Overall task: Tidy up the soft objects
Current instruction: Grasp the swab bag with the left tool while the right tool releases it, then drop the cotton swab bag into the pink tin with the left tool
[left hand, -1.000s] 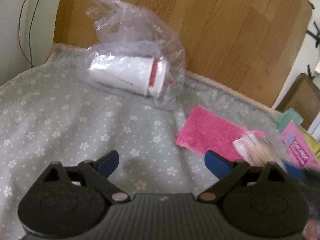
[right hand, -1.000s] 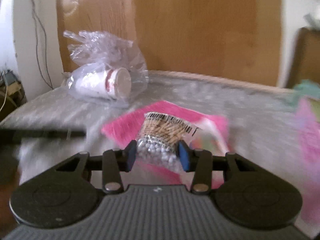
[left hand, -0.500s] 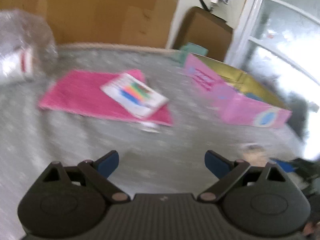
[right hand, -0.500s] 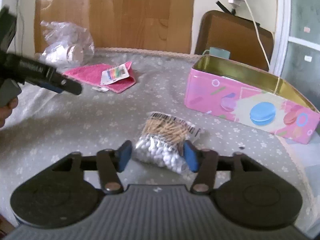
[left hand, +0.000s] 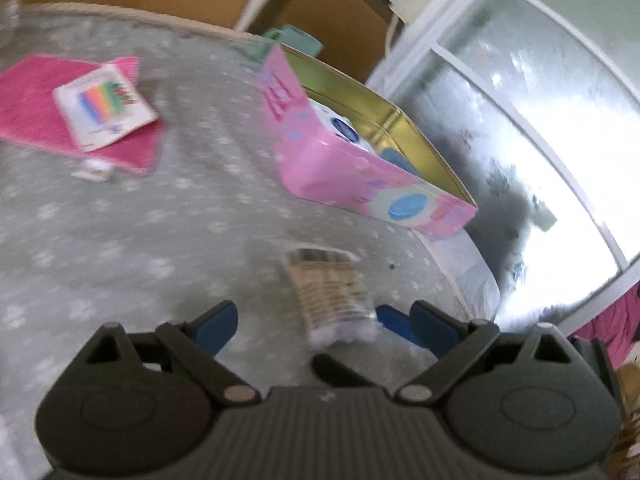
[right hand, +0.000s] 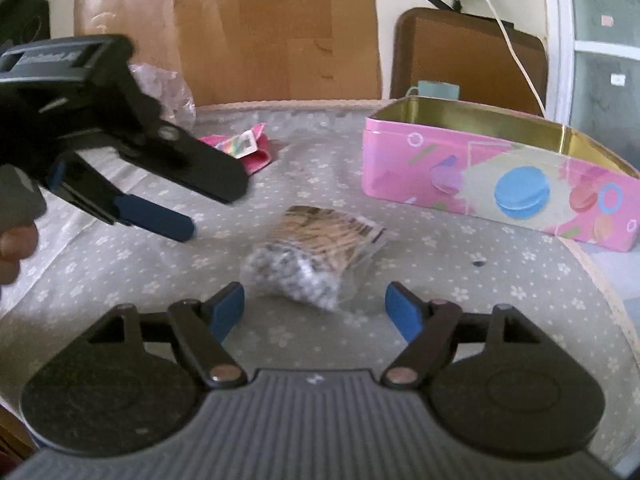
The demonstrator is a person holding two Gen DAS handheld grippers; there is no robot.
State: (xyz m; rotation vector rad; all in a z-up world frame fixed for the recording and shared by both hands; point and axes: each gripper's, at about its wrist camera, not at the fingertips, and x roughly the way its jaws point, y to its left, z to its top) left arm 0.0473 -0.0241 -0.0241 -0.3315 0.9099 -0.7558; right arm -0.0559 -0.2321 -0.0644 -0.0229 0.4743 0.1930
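Note:
A clear bag of cotton swabs (right hand: 316,250) lies on the grey flowered cloth (right hand: 120,264), just beyond my right gripper (right hand: 320,312), which is open and empty around its near end. The bag also shows in the left wrist view (left hand: 332,300). My left gripper (left hand: 324,326) is open and empty, close to the left of the bag; it shows in the right wrist view (right hand: 192,212). A pink tin box (right hand: 492,184) stands open at the right. A pink cloth (left hand: 44,120) with a white rainbow packet (left hand: 104,110) on it lies at the far left.
A crumpled clear plastic bag (right hand: 164,92) lies at the back left. A wooden headboard (right hand: 276,32) stands behind. A brown chair back (right hand: 468,60) and a teal object (right hand: 436,90) sit behind the tin. The cloth's edge (right hand: 612,300) runs along the right. A window (left hand: 520,140) is right.
My right gripper has opened and let go of the swab bag, which now lies on the cloth. My left gripper swung right toward the bag and the tin.

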